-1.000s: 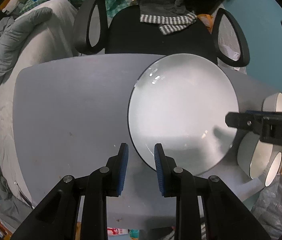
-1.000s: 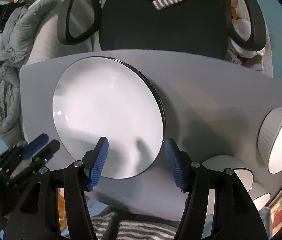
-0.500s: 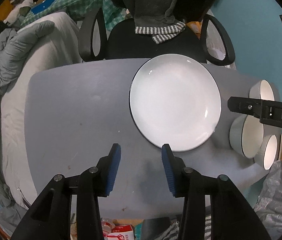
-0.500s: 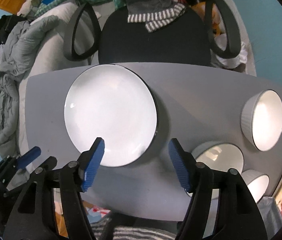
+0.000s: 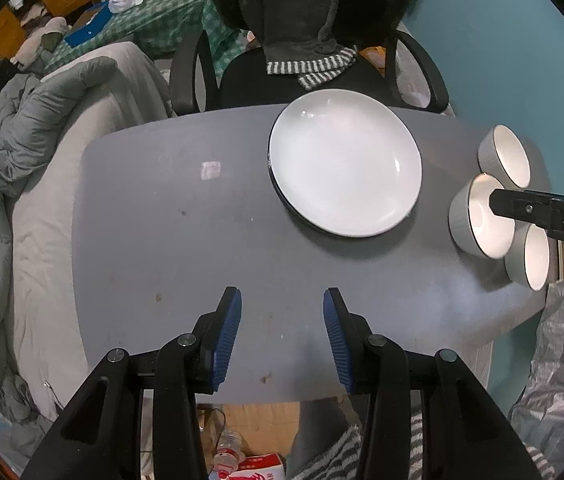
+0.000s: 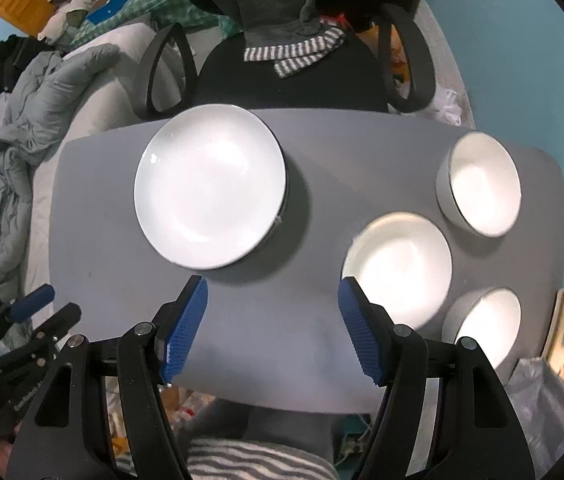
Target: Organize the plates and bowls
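A grey oval table (image 5: pixel 170 240) carries a stack of round white plates with a thin dark rim (image 5: pixel 344 168), placed near the far edge in front of a black office chair (image 5: pixel 310 76). A second plate edge shows under the top plate, so the stack has at least two plates. To the right of the stack stand three white bowls with grey ribbed outside. In the right wrist view, the far bowl (image 6: pixel 480 184) is close to the right edge of the table, the middle bowl (image 6: pixel 400 266) is nearer to the plates, and the near bowl (image 6: pixel 484 322) sits just beside the middle one at the front right corner.

The left gripper (image 5: pixel 282 334) hangs above the bare front part of the table. Its blue pads are moderately apart and nothing is between them. The right gripper (image 6: pixel 274 328) hangs above the table between the plates and the middle bowl. Its jaws are wide apart and also hold nothing. A grey quilted blanket (image 5: pixel 22 152) lies at the left of the table.
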